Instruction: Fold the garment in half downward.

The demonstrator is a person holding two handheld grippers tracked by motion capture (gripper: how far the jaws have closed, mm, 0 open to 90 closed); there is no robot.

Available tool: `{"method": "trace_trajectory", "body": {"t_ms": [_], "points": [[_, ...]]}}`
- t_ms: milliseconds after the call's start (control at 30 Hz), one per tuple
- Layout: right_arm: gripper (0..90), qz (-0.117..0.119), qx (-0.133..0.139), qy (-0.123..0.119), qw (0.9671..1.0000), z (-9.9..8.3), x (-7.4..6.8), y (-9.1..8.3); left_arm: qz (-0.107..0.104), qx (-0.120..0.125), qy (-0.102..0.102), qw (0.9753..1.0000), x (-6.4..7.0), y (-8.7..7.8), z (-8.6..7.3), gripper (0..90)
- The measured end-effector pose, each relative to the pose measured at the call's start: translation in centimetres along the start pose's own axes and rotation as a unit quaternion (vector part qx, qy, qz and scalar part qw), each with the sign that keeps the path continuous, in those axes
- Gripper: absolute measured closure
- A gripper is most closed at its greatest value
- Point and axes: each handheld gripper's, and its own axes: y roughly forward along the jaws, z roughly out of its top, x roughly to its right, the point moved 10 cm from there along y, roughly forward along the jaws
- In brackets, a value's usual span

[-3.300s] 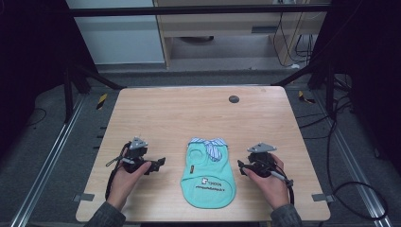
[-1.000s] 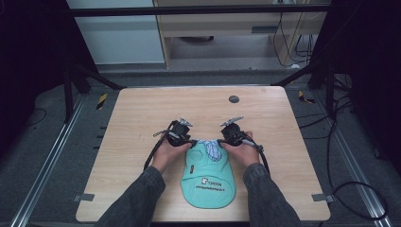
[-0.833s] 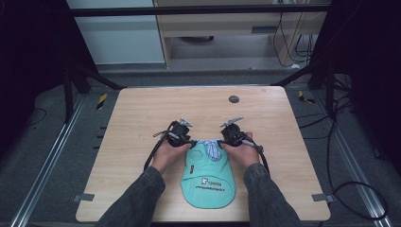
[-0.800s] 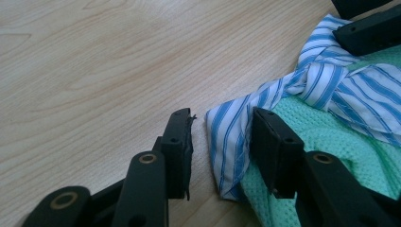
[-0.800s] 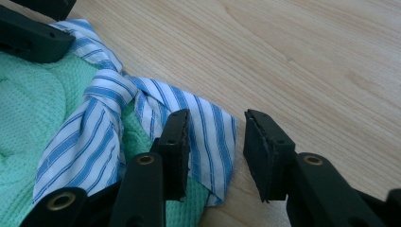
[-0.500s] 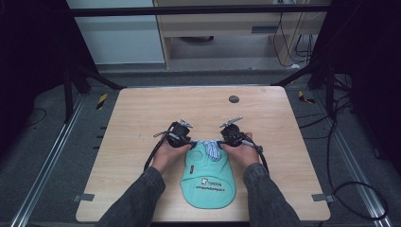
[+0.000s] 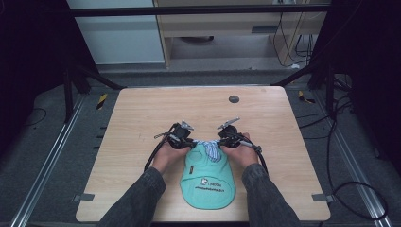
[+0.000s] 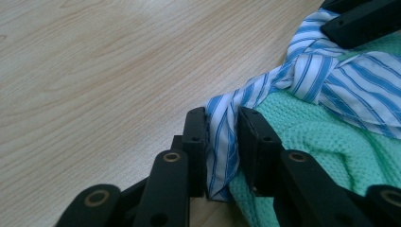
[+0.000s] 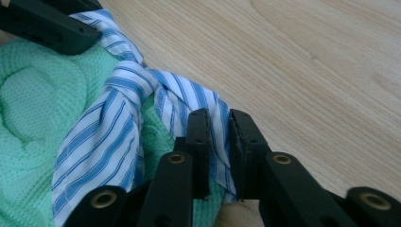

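A mint-green knitted bib (image 7: 208, 182) with a printed label lies flat near the table's front edge. Its blue-and-white striped ties (image 7: 211, 149) are knotted at its far end. My left gripper (image 7: 190, 142) is shut on the left tie end, seen up close as the striped tie (image 8: 221, 142) between the jaws of the left gripper (image 8: 221, 123). My right gripper (image 7: 222, 140) is shut on the right tie end (image 9: 217, 113); the right gripper (image 9: 215, 123) pinches it just past the knot (image 9: 127, 80). Green knit (image 9: 38, 94) lies under the ties.
The pale wooden table (image 7: 142, 118) has a small dark round disc (image 7: 233, 99) near its far edge. Cables (image 7: 156, 153) trail from both grippers along the forearms. Metal frame rails and floor cables surround the table.
Since 3.3 s ago both grippers have moved from beside the bib to its far end and shut on the tie ends. Over the last second they have barely shifted.
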Motion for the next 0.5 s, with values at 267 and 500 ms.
{"method": "trace_trajectory", "body": {"t_ms": [267,500], "points": [[83.8,-0.005,-0.004,-0.022,0.9997,0.0,-0.2,-0.2,-0.001,-0.003,0.020,0.9998,0.4,0.0,0.0,84.7],[84.3,-0.006,0.023,-0.030,0.9993,0.3,-0.4,-1.4,0.001,0.000,0.035,0.9994,0.5,-0.8,0.3,85.7]]}}
